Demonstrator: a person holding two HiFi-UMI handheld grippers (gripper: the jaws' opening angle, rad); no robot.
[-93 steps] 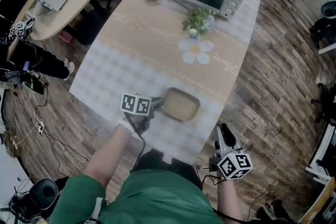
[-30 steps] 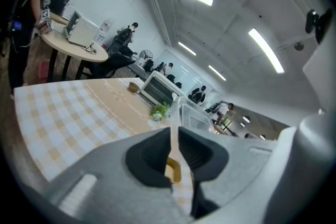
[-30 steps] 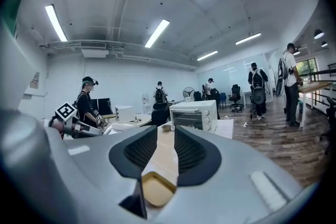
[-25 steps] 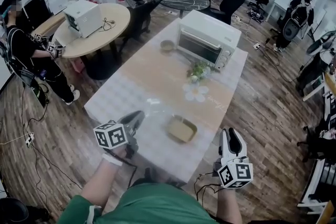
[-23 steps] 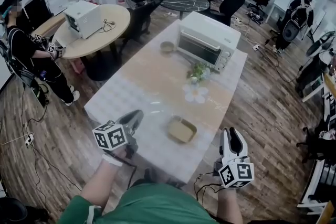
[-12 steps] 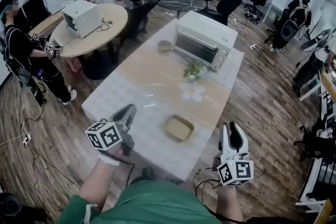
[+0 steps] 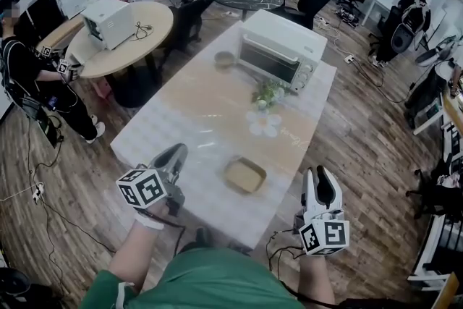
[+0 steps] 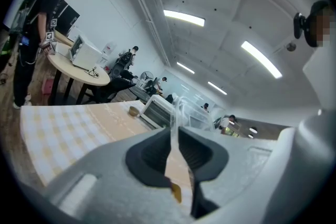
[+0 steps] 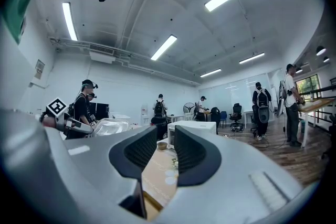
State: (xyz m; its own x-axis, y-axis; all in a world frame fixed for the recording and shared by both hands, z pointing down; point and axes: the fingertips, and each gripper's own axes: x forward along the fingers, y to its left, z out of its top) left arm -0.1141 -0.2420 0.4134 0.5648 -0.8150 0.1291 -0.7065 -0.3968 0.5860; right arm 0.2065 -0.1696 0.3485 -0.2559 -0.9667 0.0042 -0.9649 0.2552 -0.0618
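Since earlier, we're holding left gripper (image 7: 173,153) farther from tray (image 7: 244,175) | it's pinching clear lid (image 8: 182,109) by rim: seemingly light, flexible, slippery | right gripper (image 7: 320,181) idling agape, empty.

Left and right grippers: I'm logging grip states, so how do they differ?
The left gripper is shut on a thin clear lid; the right gripper is open, empty. The left gripper reaches over the table; the right gripper hangs beside it, above the floor. Both point forward.
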